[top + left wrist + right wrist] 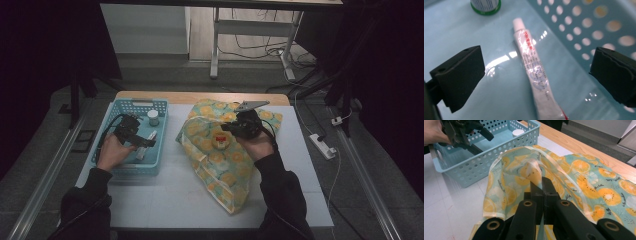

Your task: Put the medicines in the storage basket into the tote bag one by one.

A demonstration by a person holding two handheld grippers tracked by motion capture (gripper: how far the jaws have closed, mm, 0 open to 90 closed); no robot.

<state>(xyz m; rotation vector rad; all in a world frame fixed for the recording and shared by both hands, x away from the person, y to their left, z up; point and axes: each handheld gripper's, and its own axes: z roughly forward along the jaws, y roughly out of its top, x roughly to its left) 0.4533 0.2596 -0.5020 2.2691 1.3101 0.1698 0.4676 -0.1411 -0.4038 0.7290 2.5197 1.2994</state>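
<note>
1. My right gripper (541, 185) is clamped on the rim of the orange-print bag (220, 155), pinching a fold of the fabric and lifting the mouth open. The bag lies on the counter (165, 192) at about 3 o'clock from the basket.

2. My left gripper (536, 72) is inside the light-blue perforated basket (150, 106) with its jaws spread wide, one on each side of the tube and neither touching it. Nothing is gripped yet.

3. The tube (532, 72), white with red print, lies flat on the basket floor between my left jaws. In the left gripper view its long axis runs from about 11 o'clock to 5 o'clock: the white cap end points to 11 o'clock, toward the small green-rimmed bottle (485, 5), and the flat crimped tail points to 5 o'clock.

4. The bottle stands upright in the basket's far part, beyond the tube's cap and apart from it.

5. Done so far, as I judge it: the bag is held open and my left gripper is lined up over the tube.

6. Left to do: close on the tube across its narrow width, lift it clear of the basket wall at 3 o'clock, and carry it into the bag's mouth. The bottle looks untouched too.
</note>
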